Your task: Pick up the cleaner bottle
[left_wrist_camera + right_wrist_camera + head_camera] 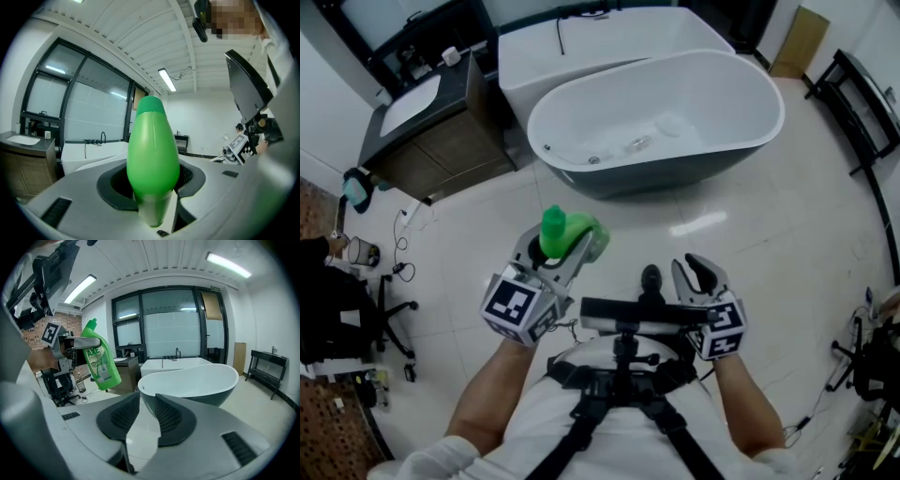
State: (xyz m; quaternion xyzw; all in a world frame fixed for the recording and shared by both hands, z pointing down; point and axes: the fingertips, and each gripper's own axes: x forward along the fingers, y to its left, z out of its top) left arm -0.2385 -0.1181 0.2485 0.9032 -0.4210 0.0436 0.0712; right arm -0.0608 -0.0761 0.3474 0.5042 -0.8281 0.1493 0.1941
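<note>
My left tongs (551, 261) gripped the green cleaner bottle (152, 154), jaws spread partway and pads pressed on both its sides. The cap was uppermost, the body hung tilted below the jaws, and the bottle was clear of the floor. My right tongs (697, 274) were just to the right of it, jaws a little apart and empty. Beyond both stood the bathtub (675, 173), well apart.
</note>
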